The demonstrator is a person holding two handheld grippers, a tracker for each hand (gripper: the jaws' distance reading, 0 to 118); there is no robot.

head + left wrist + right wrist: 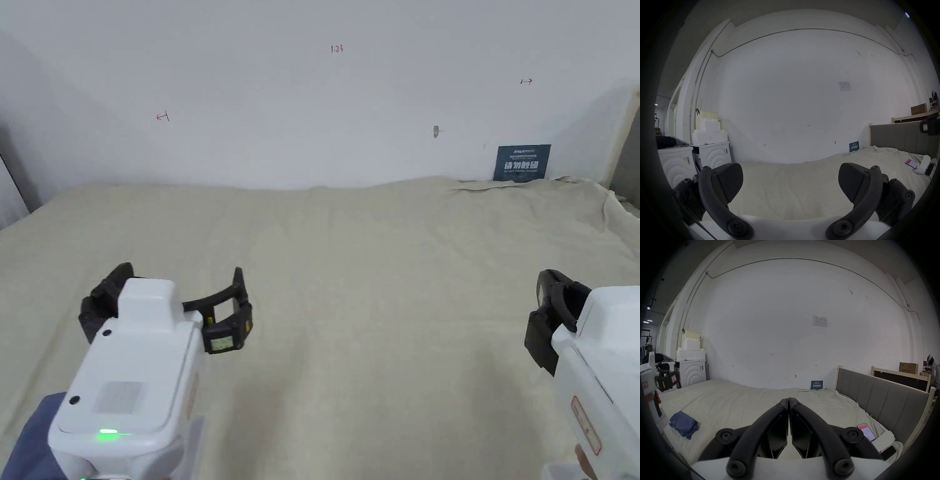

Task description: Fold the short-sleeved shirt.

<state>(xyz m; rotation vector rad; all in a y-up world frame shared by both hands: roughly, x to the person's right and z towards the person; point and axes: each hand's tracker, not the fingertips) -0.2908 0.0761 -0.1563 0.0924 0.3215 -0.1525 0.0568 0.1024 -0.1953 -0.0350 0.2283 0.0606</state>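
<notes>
The left gripper [169,300] is held low over the near left part of the bed [375,250], pointing toward the far wall [312,94], with a green light lit on its white body. Its jaws stand wide apart with nothing between them; in the left gripper view [790,180] the two dark pads frame bare cream sheet. The right gripper [547,312] hangs over the near right edge of the bed, also aimed at the wall, and the head view cuts off most of its body and one side of its jaws. In the right gripper view [788,402] its jaws are pressed together tip to tip, holding nothing.

The shirt [683,424] is a dark blue bundle, already folded small, lying on the sheet at the near left of the bed, below the left gripper as seen from the right gripper view. In the head view a blue corner [28,437] shows at the bottom left, mostly hidden behind the left gripper's body. How neat the folds are is hard to make out at this size.

A phone [866,432] with a lit screen lies near the grey headboard [883,395] on the right. A small dark sign [522,162] leans against the wall at the far edge of the bed. White washing machines [711,155] stand beyond the bed on the left.
</notes>
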